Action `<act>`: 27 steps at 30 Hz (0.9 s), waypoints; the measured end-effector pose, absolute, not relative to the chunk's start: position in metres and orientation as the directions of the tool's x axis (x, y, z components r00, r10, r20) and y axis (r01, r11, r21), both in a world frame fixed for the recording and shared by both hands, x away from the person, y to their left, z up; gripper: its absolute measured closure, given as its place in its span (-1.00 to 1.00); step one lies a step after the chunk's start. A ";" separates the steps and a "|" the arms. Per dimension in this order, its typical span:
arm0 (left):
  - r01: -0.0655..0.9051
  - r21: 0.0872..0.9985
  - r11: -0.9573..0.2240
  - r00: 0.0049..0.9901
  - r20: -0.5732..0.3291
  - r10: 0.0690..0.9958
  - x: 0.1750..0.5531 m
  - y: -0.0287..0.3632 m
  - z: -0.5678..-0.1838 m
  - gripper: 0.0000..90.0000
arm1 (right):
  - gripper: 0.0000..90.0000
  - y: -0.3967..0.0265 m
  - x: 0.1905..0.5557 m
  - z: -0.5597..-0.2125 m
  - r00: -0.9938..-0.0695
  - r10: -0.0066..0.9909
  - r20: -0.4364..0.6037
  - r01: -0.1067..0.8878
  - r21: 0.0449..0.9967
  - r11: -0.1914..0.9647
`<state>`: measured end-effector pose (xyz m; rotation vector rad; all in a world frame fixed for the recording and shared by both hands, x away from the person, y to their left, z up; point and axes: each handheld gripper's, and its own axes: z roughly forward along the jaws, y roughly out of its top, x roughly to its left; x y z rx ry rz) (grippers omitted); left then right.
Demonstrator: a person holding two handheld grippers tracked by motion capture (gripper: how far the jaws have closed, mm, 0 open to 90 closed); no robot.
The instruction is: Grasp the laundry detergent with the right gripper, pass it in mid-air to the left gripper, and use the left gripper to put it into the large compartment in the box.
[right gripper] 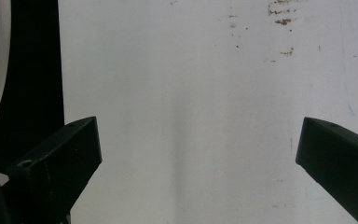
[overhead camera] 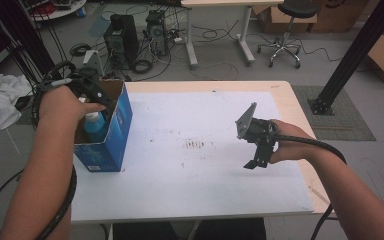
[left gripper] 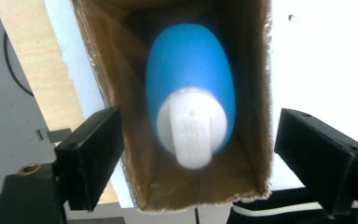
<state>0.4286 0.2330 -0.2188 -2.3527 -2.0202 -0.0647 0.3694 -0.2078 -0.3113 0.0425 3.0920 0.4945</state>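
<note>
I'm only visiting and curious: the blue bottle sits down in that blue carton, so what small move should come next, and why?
Probably lift the left gripper straight up, clear of the open blue cardboard carton. Its jaws stand apart, outside the carton's walls, touching nothing. The blue plastic bottle with the white cap already stands inside, so nothing remains to hold.

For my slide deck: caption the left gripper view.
Left gripper open above a cardboard box holding a blue bottle with white cap.

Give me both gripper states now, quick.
Left gripper: open above the bottle in the box, holding nothing.
Right gripper: open, empty, over the table.
</note>
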 end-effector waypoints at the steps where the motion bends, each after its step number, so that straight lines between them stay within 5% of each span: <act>1: 0.987 0.000 -0.159 0.159 0.062 0.985 0.428 0.232 -0.217 -0.65 | -1.00 -0.208 0.370 -0.311 -1.000 0.028 -0.005 0.025 0.312 0.950; 27: 0.953 0.002 -0.302 0.301 0.069 0.951 0.422 0.198 -0.181 -0.99 | -1.00 -0.209 0.369 -0.309 -0.999 0.035 -0.010 0.030 0.320 0.947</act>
